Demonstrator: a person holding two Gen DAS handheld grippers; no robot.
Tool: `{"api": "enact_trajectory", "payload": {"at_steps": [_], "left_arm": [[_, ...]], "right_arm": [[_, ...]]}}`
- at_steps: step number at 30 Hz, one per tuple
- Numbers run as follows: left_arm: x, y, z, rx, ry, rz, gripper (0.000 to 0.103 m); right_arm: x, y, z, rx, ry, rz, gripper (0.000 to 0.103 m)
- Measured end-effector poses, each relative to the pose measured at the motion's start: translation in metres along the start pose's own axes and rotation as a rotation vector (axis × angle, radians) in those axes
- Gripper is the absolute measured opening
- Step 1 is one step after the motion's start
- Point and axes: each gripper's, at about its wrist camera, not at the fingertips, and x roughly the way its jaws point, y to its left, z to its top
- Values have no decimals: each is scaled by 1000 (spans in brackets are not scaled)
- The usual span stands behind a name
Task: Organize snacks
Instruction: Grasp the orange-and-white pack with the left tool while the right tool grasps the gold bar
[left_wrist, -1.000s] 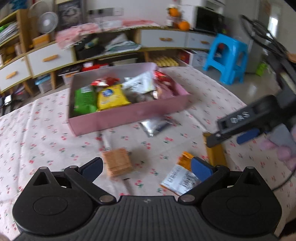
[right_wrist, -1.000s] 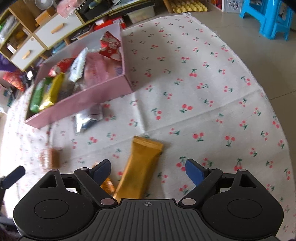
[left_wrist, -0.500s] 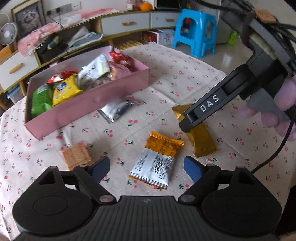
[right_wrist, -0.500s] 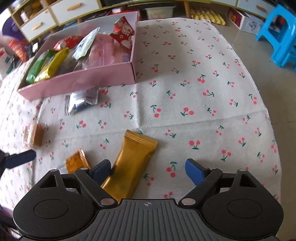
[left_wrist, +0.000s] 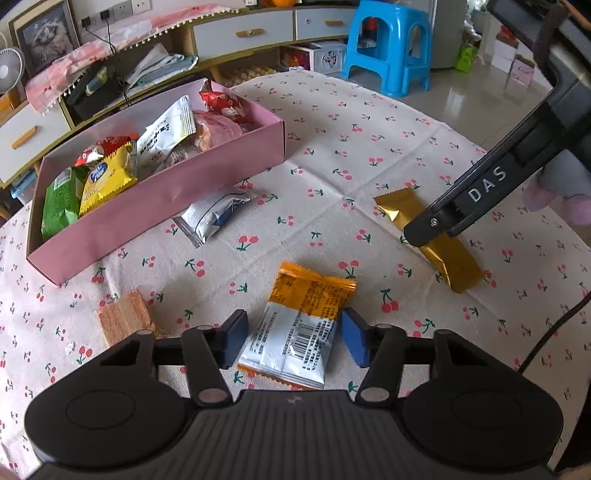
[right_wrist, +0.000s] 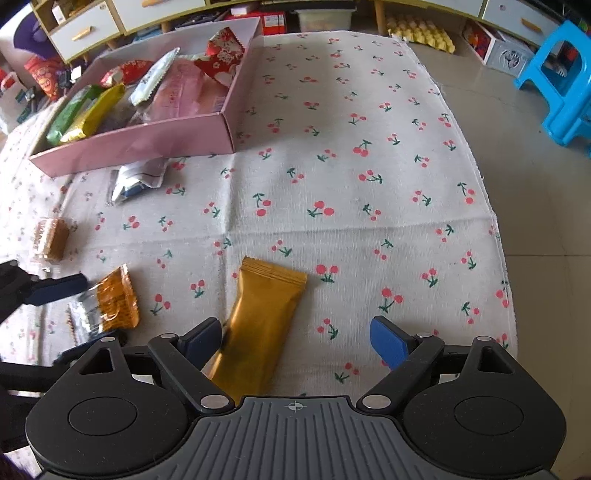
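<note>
Two blue rubbery fingers (left_wrist: 233, 343) of the left gripper (left_wrist: 291, 341) have just been closing and are now flanking a flat crinkly packet (left_wrist: 299, 328), orange at its far end and white with a barcode nearer the camera; the right pad is sitting at the packet's edge, the left pad is standing just clear, so the packet is not yet being clamped. The right gripper (right_wrist: 295, 341) is hovering with its fingers (right_wrist: 388, 341) spread wide and released over a long glossy gold pouch (right_wrist: 262, 321) with a crimped end, whose near part is lying beside the left finger, ungripped. Both snacks are lying on the table's cloth (right_wrist: 351, 177), a coarse woven cream fabric printed with small red cherries. Near the orange packet a square ridged wafer (left_wrist: 123, 319) in clear wrap is resting, and farther off a silver-and-blue foil sachet (left_wrist: 214, 214) is lying just beside a rectangular pink cardboard box (left_wrist: 159, 206). Inside the box, shiny green, yellow, red, white and pink wrappers are standing packed together. Beyond the table a blue plastic stool (left_wrist: 388, 44) is standing on smooth tiles.
</note>
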Motion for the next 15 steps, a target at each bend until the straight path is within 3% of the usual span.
{"api": "enact_trajectory", "payload": {"at_steps": [7,12,15], "left_arm": [[0,3,4,-67,8,152,44],[-1,8,2,-91,26,159,51],[-2,11,1,-98,31,154,55]], "right_arm": [[-1,4,-4,15,34,76,87],[-2,13,-6,20,49,156,81],[-2,21,-6,-5,49,151,72]]}}
